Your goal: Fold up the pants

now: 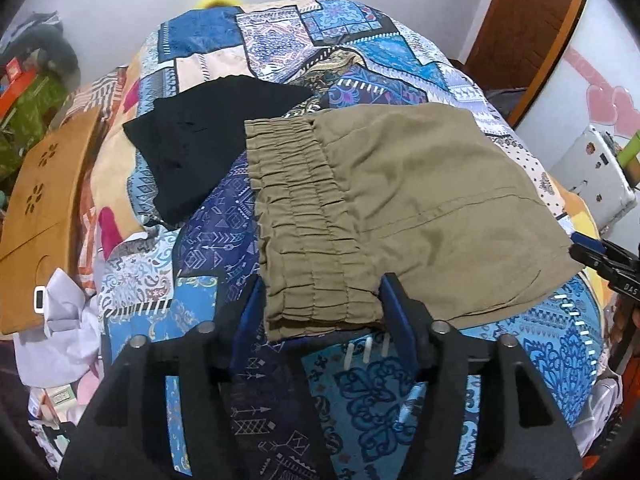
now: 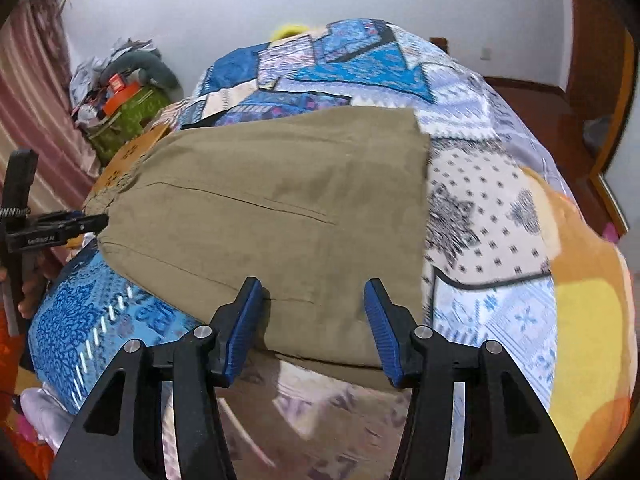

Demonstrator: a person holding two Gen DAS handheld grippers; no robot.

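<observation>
Left wrist view: your left gripper (image 1: 320, 304) straddles the khaki pants' (image 1: 400, 200) gathered waistband, jaws wide, unclamped; long axis runs rightward toward your right gripper (image 2: 312, 320), also open over the hem.

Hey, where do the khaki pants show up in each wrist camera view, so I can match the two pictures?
Left wrist: khaki pants centre-right, elastic waistband between the left gripper fingers.
Right wrist: khaki pants centre, near edge between the right gripper fingers.
Shared landmark: patchwork bedspread.

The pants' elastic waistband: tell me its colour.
Olive-khaki, same as the rest of the pants; the gathered waistband shows best in the left wrist view.
</observation>
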